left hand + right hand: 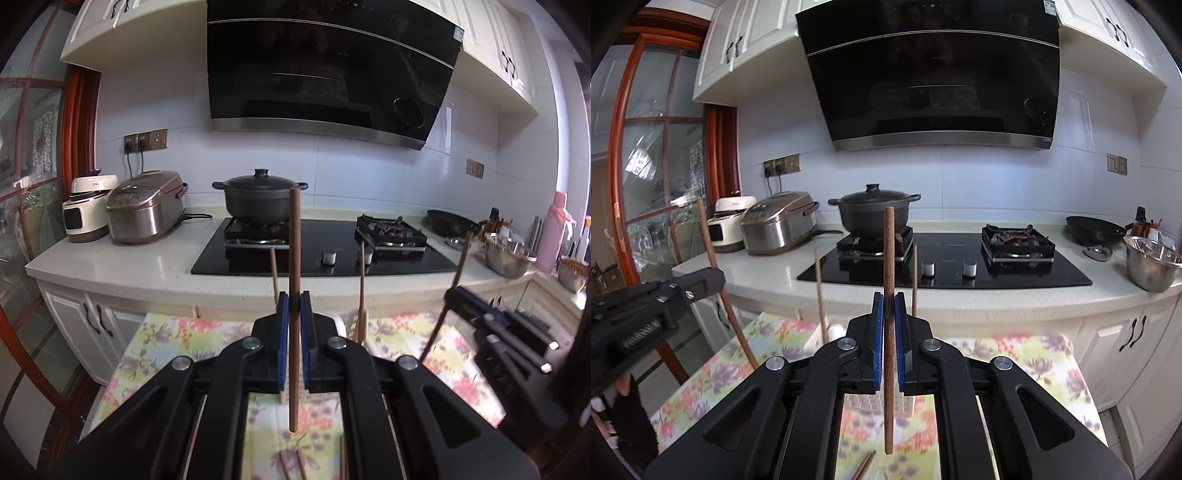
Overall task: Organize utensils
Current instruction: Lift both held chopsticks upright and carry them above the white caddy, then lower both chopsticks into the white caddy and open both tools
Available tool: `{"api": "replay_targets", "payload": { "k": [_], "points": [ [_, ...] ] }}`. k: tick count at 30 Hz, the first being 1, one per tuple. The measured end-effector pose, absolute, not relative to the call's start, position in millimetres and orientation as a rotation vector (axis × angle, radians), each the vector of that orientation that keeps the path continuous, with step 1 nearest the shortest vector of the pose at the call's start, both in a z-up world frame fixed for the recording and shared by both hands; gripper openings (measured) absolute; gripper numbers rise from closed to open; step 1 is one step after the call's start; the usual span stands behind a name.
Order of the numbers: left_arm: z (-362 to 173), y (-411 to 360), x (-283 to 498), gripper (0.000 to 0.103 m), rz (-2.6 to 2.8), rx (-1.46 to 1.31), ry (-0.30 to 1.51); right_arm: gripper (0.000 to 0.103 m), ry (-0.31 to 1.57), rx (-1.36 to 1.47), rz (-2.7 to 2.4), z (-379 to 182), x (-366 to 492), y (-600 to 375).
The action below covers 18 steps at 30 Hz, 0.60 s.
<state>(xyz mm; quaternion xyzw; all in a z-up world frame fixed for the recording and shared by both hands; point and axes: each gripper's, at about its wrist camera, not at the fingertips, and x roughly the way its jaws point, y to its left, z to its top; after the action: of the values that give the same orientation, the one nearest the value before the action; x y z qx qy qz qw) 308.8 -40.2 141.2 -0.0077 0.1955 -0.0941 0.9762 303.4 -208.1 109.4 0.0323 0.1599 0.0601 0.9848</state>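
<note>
My left gripper [294, 299] is shut on a brown wooden chopstick [294, 258] held upright above the floral tablecloth [166, 339]. My right gripper [888, 299] is shut on another brown chopstick [888, 251], also upright. Each gripper shows in the other's view: the right one [452, 293] with its chopstick [456, 275], the left one [713, 277] with its chopstick [709, 243]. A white holder [833, 332] with chopsticks standing in it [820, 291] sits just ahead; it also shows in the left wrist view [360, 295]. Loose chopsticks [291, 461] lie on the cloth below.
Beyond the table runs a white counter [147, 266] with a black gas hob [321, 251], a black pot [260, 199], two rice cookers [147, 206], a frying pan [1093, 229] and steel bowls [1152, 266]. A range hood [325, 66] hangs above. A glass door [29, 184] is at left.
</note>
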Motion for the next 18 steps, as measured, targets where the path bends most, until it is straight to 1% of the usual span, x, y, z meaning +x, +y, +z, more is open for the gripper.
{"api": "replay_targets", "payload": {
  "k": [6, 10, 15, 18],
  "points": [
    [186, -45, 343, 0.006, -0.192, -0.03, 0.37, 0.006, 0.312, 0.102, 0.094, 130, 343, -215],
    [201, -46, 367, 0.006, -0.186, -0.056, 0.359, 0.006, 0.297, 0.121, 0.087, 141, 364, -214],
    [197, -48, 400, 0.006, -0.185, -0.081, 0.376, 0.006, 0.318, 0.097, 0.069, 137, 394, -207],
    [183, -50, 423, 0.006, -0.187, -0.087, 0.421, 0.006, 0.359, 0.07, 0.062, 126, 410, -201]
  ]
}}
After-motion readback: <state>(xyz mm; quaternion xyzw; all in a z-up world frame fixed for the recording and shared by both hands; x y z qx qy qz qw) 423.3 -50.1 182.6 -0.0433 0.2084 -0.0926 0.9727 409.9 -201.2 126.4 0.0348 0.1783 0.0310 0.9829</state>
